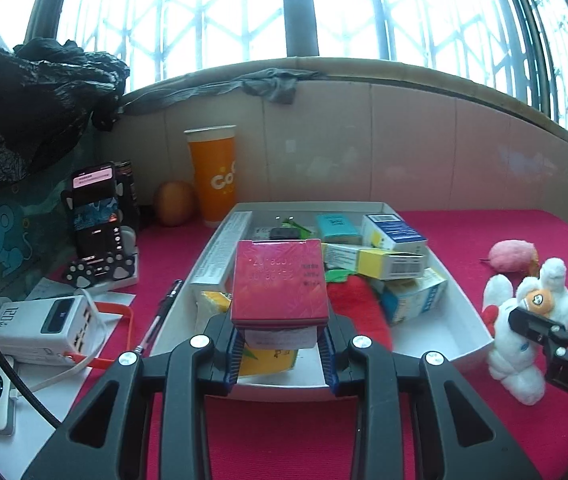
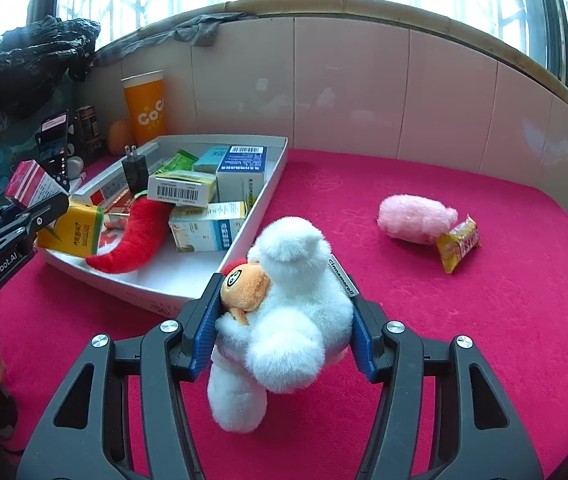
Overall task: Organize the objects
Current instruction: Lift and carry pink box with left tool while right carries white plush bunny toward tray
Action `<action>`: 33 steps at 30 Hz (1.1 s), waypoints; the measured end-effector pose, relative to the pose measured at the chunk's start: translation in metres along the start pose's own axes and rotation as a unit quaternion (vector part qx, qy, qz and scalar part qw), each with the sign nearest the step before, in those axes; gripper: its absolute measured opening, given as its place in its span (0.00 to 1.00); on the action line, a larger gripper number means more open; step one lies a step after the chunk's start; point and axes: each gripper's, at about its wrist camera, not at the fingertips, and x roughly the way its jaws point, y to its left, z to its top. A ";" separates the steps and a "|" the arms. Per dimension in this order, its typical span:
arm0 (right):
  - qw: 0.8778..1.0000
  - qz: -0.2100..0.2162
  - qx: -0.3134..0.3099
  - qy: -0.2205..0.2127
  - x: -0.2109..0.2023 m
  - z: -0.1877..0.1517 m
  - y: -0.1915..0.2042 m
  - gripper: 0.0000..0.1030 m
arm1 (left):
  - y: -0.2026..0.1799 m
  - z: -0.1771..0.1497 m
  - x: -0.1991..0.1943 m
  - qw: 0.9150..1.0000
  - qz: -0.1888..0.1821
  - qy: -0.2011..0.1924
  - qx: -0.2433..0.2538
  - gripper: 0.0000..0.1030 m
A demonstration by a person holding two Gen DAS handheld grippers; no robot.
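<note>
My left gripper (image 1: pixel 281 340) is shut on a pink-red box (image 1: pixel 280 280), held upright above the near end of the white tray (image 1: pixel 459 296). The right wrist view shows that box (image 2: pixel 30 182) in the left gripper (image 2: pixel 32 200) at the tray's (image 2: pixel 272 184) left side. My right gripper (image 2: pixel 285 300) is shut on a white plush toy (image 2: pixel 295 320) with an orange face, just right of the tray's near corner. From the left wrist view the same plush (image 1: pixel 523 344) hangs in the right gripper (image 1: pixel 555 312).
The tray holds several small boxes and a red chili plush (image 2: pixel 136 240). A pink plush (image 2: pixel 415 218) and a yellow snack packet (image 2: pixel 457 244) lie on the red cloth to the right. An orange cup (image 1: pixel 214 176), phone (image 1: pixel 96 208), power bank (image 1: pixel 44 324) and pen (image 1: pixel 160 316) sit left.
</note>
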 end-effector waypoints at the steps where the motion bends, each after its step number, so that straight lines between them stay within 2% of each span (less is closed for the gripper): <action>1: 1.000 0.003 0.006 -0.002 0.001 0.003 -0.001 0.54 | 0.002 0.000 0.001 1.000 0.002 0.002 0.000 0.31; 8: 0.999 0.021 0.029 -0.017 0.000 0.021 -0.005 0.49 | 0.011 0.013 0.005 1.000 0.002 0.003 -0.008 0.31; 11: 0.999 0.034 0.023 -0.016 0.001 0.027 -0.002 0.33 | 0.014 0.017 0.006 1.000 0.005 0.001 -0.012 0.31; 16: 0.998 0.035 0.043 -0.009 0.001 0.027 -0.008 0.33 | 0.020 0.016 0.005 1.000 0.005 0.005 -0.024 0.31; 18: 0.998 0.030 0.062 -0.006 0.000 0.024 -0.016 0.40 | 0.020 0.015 0.005 1.000 0.004 0.006 -0.025 0.31; 20: 0.997 0.027 0.073 -0.001 0.000 0.019 -0.024 0.63 | 0.020 0.015 0.005 1.000 0.002 0.008 -0.026 0.31; 23: 0.996 0.014 0.083 -0.004 -0.002 0.011 -0.033 0.76 | 0.017 0.013 0.007 1.000 -0.001 0.012 -0.023 0.31; 27: 0.996 0.013 0.092 0.013 0.006 0.006 -0.039 0.77 | 0.012 0.010 0.008 1.000 -0.007 0.016 -0.018 0.31; 33: 0.996 -0.008 0.073 0.044 0.024 0.002 -0.036 0.78 | 0.007 0.009 0.009 1.000 -0.014 0.021 -0.016 0.31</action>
